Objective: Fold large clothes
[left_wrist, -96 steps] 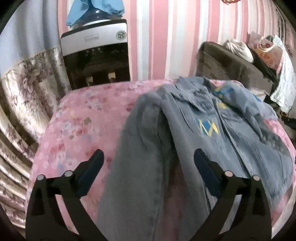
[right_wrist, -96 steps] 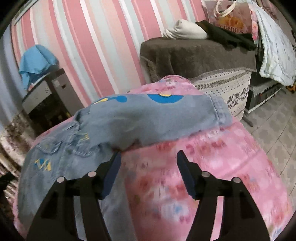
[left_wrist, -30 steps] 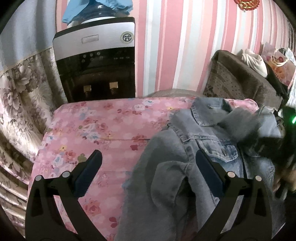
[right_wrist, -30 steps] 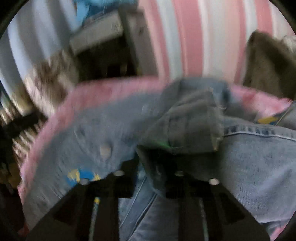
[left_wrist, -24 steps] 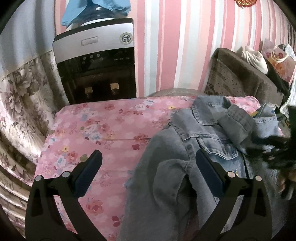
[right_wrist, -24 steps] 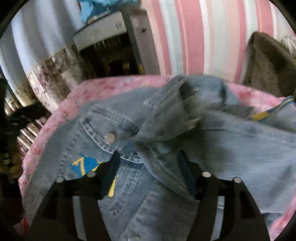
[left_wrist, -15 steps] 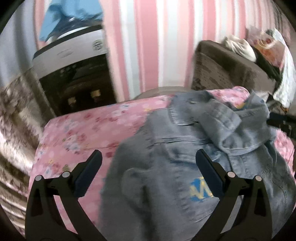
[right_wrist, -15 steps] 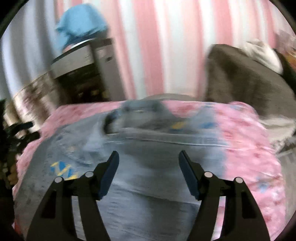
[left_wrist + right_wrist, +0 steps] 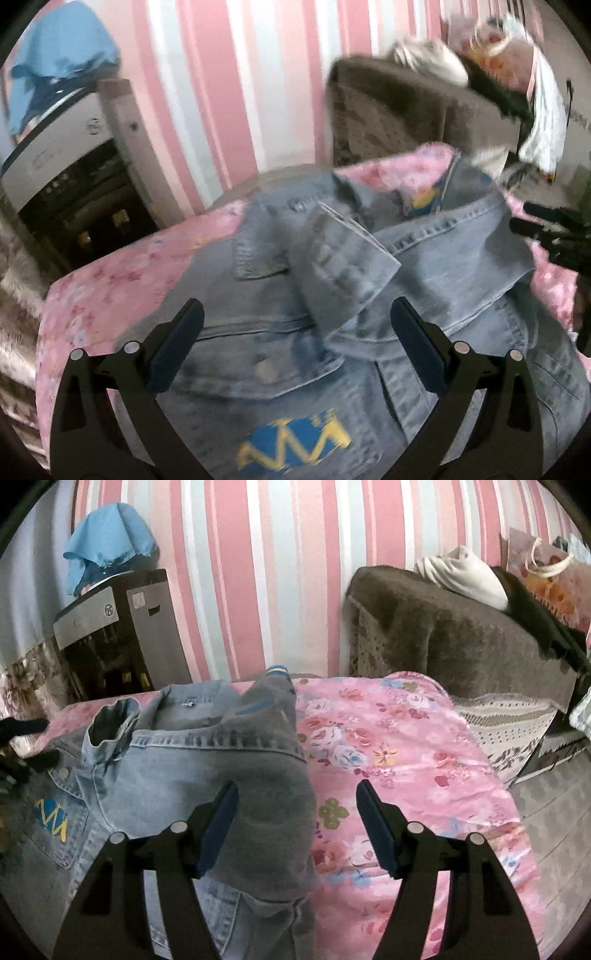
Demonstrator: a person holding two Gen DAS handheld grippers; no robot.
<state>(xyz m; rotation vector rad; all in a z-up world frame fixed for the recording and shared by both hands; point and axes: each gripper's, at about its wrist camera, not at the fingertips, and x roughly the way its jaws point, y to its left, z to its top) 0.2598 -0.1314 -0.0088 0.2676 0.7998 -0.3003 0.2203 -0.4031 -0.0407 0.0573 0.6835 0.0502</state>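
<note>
A light blue denim jacket (image 9: 332, 369) lies front up on a table covered in a pink floral cloth (image 9: 122, 273). Its right sleeve (image 9: 343, 258) is folded across the chest, cuff toward the left pocket. A blue and yellow patch (image 9: 295, 446) shows low on the front. My left gripper (image 9: 295, 339) is open and empty, hovering over the chest. In the right wrist view the jacket (image 9: 207, 775) lies at the left, and my right gripper (image 9: 295, 823) is open and empty above the jacket's right edge and the cloth (image 9: 399, 746).
A water dispenser (image 9: 110, 635) with a blue cloth (image 9: 107, 539) on top stands behind the table at the left. A brown-covered sofa (image 9: 461, 642) with clothes and bags stands at the back right. The floor (image 9: 554, 812) is at the right.
The right gripper carried the sleeve across the jacket's chest, let go and drew back to the right, open. The left gripper swung right from the sleeve side to over the chest.
</note>
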